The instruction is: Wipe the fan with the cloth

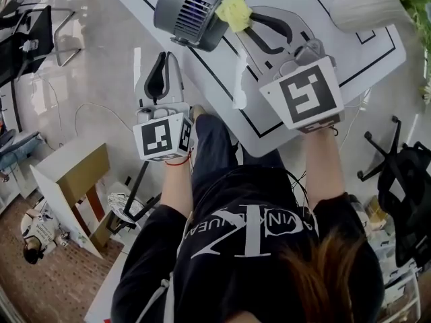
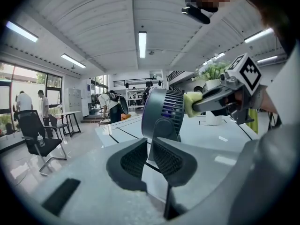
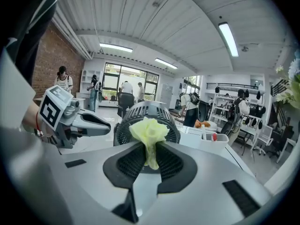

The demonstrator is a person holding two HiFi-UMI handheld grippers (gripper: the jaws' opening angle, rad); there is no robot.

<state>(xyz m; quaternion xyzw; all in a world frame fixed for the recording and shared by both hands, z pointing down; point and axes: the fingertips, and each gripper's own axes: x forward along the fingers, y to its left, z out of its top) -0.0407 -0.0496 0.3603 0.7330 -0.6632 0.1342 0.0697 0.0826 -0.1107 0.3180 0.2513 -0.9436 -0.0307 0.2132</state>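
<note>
While the fan (image 1: pixel 192 9) is cut off at the head view's top edge, the right gripper (image 1: pixel 248 24) clamps the cloth (image 1: pixel 234 11) at its grille, hiding part of it, and the left gripper (image 1: pixel 160 62), lower left, stands slightly apart, empty.

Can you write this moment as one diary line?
right gripper: shut on yellow cloth | cloth: at front rim of fan | left gripper: slightly apart, empty, short of fan
</note>
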